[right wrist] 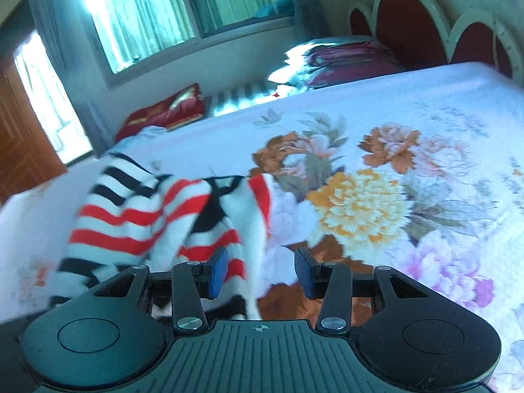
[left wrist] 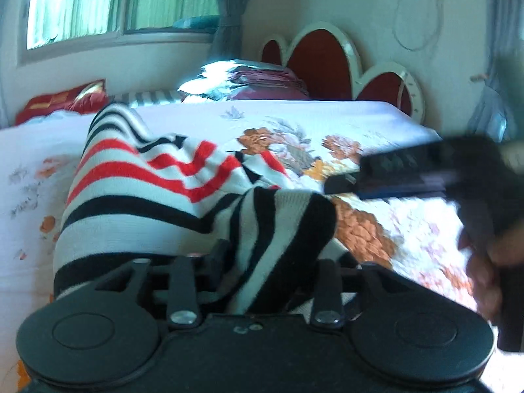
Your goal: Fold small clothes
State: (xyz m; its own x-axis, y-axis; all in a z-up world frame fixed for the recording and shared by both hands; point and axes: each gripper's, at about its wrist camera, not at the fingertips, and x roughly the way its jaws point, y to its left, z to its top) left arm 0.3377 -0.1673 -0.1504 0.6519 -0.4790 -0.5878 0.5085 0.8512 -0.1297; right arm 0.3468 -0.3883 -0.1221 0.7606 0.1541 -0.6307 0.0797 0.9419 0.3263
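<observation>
A small striped sweater (left wrist: 157, 183), white with red and black bands, lies bunched on the floral bedsheet (left wrist: 376, 235). My left gripper (left wrist: 262, 262) is shut on a black-and-white striped fold of it, and the cloth drapes over and hides the fingertips. In the right wrist view the sweater (right wrist: 157, 216) lies left of centre. My right gripper (right wrist: 260, 271) is open, blue pads apart, just above the sweater's right edge and holding nothing. The right gripper also shows blurred in the left wrist view (left wrist: 347, 180), to the right of the sweater.
The bed's red and white scalloped headboard (left wrist: 327, 55) stands at the back. Folded maroon bedding (left wrist: 262, 82) and a red cushion (left wrist: 62, 98) lie at the far side. A window (right wrist: 183, 9) and a wooden door (right wrist: 23, 137) are to the left.
</observation>
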